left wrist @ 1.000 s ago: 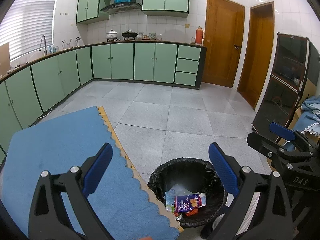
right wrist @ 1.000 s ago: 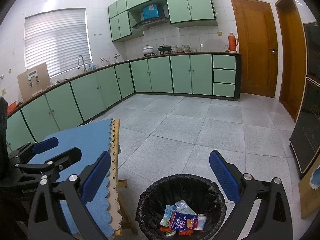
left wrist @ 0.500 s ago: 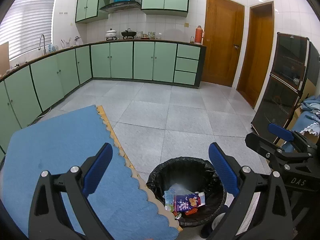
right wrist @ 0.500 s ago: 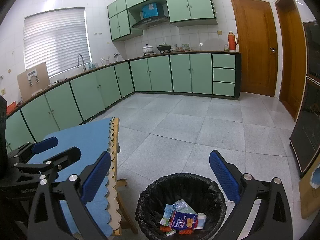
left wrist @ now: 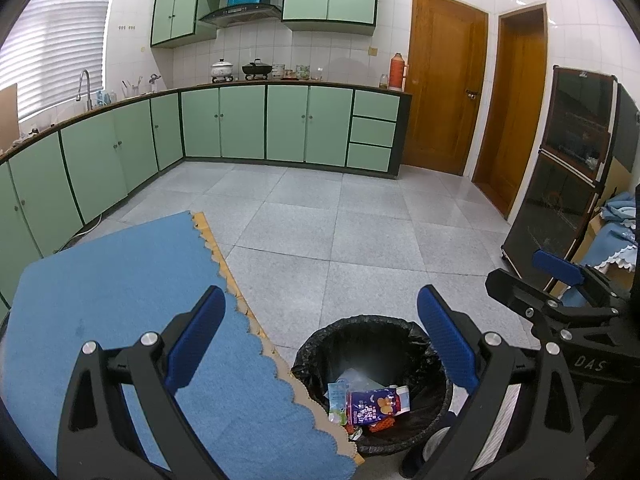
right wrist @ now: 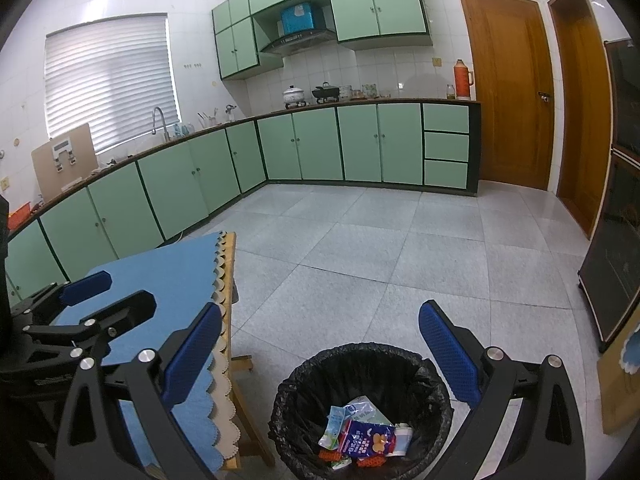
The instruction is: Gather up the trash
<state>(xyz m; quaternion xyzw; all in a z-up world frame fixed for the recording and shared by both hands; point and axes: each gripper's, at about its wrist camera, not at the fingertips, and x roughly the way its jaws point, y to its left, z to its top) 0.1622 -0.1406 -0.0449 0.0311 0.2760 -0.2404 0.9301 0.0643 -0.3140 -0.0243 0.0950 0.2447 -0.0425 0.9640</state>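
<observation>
A round bin with a black liner (left wrist: pixel 400 332) stands on the floor beside the table; it also shows in the right wrist view (right wrist: pixel 304 372). Inside lie several wrappers, among them a purple snack packet (left wrist: pixel 370 402) (right wrist: pixel 366 442). My left gripper (left wrist: pixel 320 348) is open and empty, above the table's edge and the bin. My right gripper (right wrist: pixel 320 352) is open and empty, above the bin. Each gripper shows in the other's view, the right one (left wrist: pixel 556 280) to the right and the left one (right wrist: pixel 92 296) to the left.
A table with a blue scalloped cloth (left wrist: pixel 112 292) (right wrist: pixel 172 276) is left of the bin. Grey tiled floor (left wrist: pixel 340 232) stretches to green cabinets (left wrist: pixel 240 124). Two wooden doors (left wrist: pixel 444 84) are at the back right. A dark glass-front cabinet (left wrist: pixel 560 184) stands at right.
Both views have shifted very slightly; the bin sits marginally lower in frame. Both grippers stay open and empty.
</observation>
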